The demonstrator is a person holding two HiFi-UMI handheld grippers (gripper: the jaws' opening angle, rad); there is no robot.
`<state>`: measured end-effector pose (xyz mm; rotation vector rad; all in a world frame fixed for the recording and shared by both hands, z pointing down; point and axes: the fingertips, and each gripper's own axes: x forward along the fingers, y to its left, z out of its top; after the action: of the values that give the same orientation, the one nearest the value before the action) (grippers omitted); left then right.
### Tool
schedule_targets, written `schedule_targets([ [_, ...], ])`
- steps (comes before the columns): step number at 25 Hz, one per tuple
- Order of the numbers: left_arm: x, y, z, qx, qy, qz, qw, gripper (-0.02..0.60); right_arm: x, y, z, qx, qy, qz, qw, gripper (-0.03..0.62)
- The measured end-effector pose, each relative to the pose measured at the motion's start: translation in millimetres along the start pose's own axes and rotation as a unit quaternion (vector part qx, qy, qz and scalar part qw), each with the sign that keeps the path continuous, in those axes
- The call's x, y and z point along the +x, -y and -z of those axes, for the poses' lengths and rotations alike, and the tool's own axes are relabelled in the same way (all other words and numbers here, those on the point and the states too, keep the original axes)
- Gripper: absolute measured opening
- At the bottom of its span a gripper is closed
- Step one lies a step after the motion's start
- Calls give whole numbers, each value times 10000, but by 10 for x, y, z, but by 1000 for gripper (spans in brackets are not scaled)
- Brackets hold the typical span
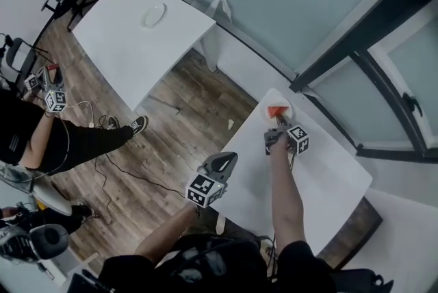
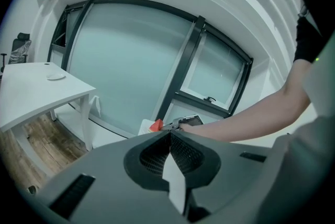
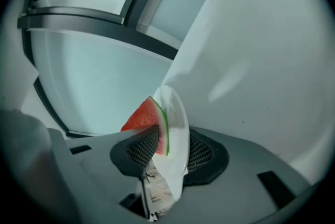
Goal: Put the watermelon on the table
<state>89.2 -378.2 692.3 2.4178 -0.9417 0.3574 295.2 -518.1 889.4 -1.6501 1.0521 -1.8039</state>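
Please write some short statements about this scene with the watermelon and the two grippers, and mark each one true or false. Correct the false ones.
1. The watermelon lies on a plate. True.
2. The left gripper holds the watermelon. False: its jaws are together and empty.
3. The right gripper has the plate between its jaws. True.
4. The plate stands on the floor. False: it is on the near table.
5. The far table bears nothing. False: a white dish lies on it.
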Motion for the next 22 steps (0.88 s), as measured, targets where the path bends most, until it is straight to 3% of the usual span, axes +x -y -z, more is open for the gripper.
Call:
schedule_targets([
  [6, 24, 159, -98, -8, 28, 187, 9998, 5, -128, 50, 57, -849, -189, 790, 9931, 261],
  [9, 11, 258, -180, 121, 99, 267, 9995, 5, -292, 97, 4, -1548, -117, 1260, 9798, 276],
  [11, -17, 296, -238, 158, 170, 276, 9994, 5, -450, 32, 17, -2175, -19, 1283, 9676, 276],
  [13, -72, 329, -275, 157, 216, 266, 9993, 5, -692, -120, 130, -2729, 42, 925, 9576, 253],
  [15, -166, 370, -298, 149, 261, 265, 9992, 5, -1071, -308, 295, -3298, 134, 432, 9430, 140],
  [18, -345, 411, -331, 102, 365, 245, 9990, 5, -1748, -600, 615, -4297, 242, -263, 9023, 66],
  [22, -516, 573, -372, 83, 450, 302, 9985, 5, -2638, -958, 963, -5158, 448, -998, 8497, 29],
])
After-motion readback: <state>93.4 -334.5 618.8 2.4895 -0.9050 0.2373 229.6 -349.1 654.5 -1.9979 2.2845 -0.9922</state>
